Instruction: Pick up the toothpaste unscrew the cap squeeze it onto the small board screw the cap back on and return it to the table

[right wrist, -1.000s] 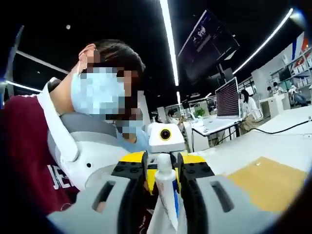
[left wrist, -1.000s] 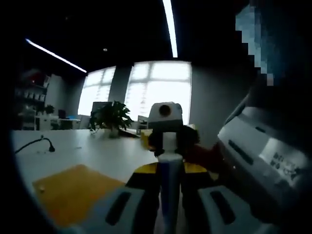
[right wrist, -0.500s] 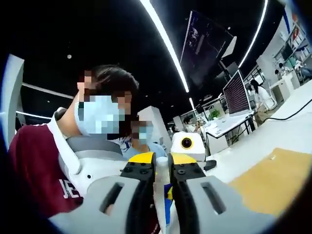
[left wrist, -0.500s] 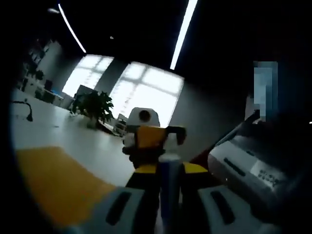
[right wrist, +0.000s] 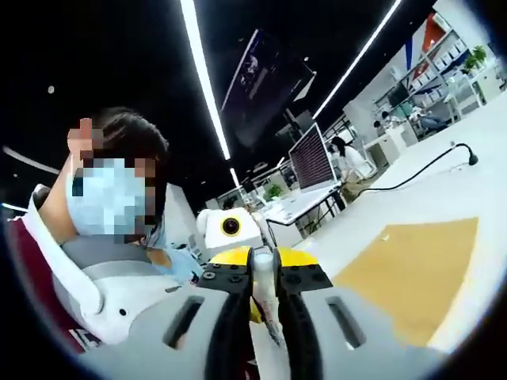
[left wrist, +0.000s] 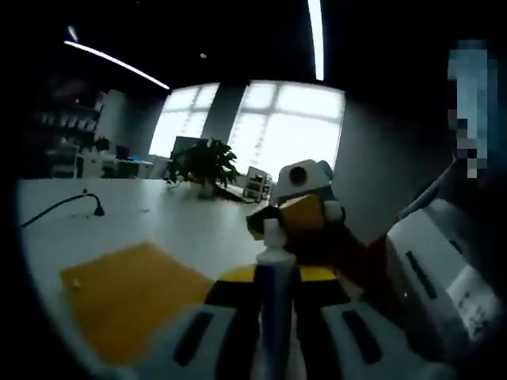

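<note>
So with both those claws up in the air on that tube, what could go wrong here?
The cap, pinched in the right gripper, could slip and drop, being small. The toothpaste tube, clamped by the left gripper, is in the air beside the small board, so paste squeezed now may land on the table.

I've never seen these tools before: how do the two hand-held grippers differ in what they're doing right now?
The left hand-held gripper clamps the toothpaste tube, its thin white neck sticking out ahead; the right hand-held gripper pinches only a small pale piece, perhaps the cap. The left's jaws sit wider apart; the right's nearly meet. Both have yellow jaw tips.
</note>
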`<state>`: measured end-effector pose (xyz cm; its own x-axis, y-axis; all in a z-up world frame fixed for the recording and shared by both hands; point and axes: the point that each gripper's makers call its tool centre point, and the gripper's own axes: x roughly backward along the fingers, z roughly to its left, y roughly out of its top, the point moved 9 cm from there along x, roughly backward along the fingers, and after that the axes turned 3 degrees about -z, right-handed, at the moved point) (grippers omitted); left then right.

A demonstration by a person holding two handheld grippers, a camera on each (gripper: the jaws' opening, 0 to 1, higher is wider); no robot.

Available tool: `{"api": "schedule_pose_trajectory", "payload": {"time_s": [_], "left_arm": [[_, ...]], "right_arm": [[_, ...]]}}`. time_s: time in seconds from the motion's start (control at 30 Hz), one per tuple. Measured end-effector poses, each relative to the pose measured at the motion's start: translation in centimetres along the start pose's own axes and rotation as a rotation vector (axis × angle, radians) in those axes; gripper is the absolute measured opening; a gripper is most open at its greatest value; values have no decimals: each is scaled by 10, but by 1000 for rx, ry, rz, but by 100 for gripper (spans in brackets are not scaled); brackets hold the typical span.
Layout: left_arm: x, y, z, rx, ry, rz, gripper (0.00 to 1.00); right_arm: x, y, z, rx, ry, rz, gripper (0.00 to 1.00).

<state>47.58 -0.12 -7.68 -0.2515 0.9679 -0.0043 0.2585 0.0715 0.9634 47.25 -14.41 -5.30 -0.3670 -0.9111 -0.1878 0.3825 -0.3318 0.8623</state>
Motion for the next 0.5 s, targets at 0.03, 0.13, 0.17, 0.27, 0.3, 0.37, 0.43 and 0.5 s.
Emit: {"api": "schedule_pose_trajectory", "payload": {"time_s": [0.03, 0.13, 0.17, 0.27, 0.3, 0.37, 0.43, 0.5], "left_arm": [[0, -1, 1, 21, -13, -13, 15], [1, -2, 3, 6, -34, -40, 15], [2, -2, 4, 4, -43, -45, 15], [4, 1, 1, 58, -139, -73, 15], [5, 2, 0, 70, -168, -83, 15], [7, 5, -2, 109, -243, -114, 15], [7, 7, 0, 149, -277, -135, 15], [8, 7, 4, 164, -282, -140, 15]], "right_arm": [[1, -1, 0, 11, -2, -11, 11], [1, 0, -1, 142, 92, -74, 18], [1, 1, 0, 73, 137, -108, 29], [6, 8, -5, 5, 211, -110, 36], [7, 10, -7, 43, 249, -97, 33], [6, 12, -13, 32, 246, -69, 35], [4, 12, -12, 22, 294, -46, 34], [1, 10, -10, 43, 321, -12, 34]]}}
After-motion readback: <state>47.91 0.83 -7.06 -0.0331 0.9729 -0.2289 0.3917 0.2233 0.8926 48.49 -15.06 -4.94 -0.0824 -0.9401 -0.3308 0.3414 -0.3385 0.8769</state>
